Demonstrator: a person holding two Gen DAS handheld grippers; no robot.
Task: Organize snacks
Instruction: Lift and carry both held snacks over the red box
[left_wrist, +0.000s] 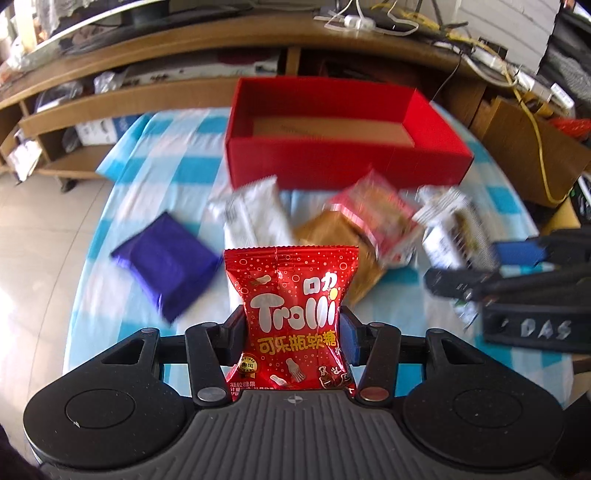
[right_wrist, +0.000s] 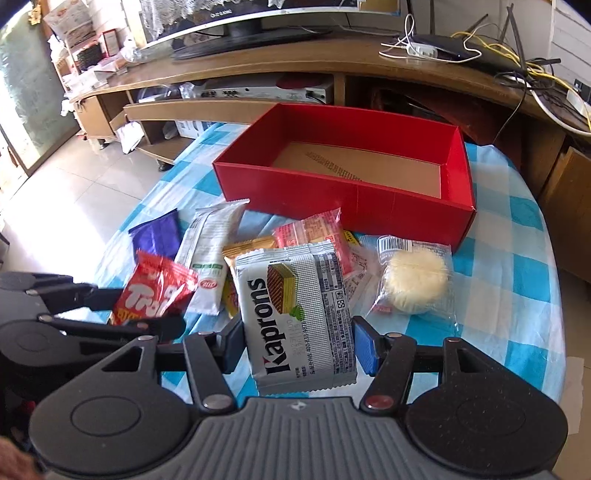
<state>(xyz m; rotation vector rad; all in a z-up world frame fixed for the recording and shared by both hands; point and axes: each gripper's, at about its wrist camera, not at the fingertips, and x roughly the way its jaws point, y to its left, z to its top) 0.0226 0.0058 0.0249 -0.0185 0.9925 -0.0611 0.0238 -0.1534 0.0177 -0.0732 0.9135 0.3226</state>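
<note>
Two packets are held clear of the checked blue-and-white tablecloth (right_wrist: 517, 236). The left gripper (left_wrist: 291, 334) clamps a red foil Trolli gummy bag (left_wrist: 291, 314); the right gripper (right_wrist: 297, 345) clamps a silver Kaprons wafer packet (right_wrist: 295, 317), apparently for transfer. Beyond the loose snacks, the red cardboard box (right_wrist: 369, 206) near the table's far edge holds nothing visible.

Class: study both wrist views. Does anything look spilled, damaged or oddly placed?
Nothing spilled or torn. The loose snacks lie overlapping in a heap before the empty red box; each claw grips one packet: left the Trolli bag, right the Kaprons wafers.
</note>
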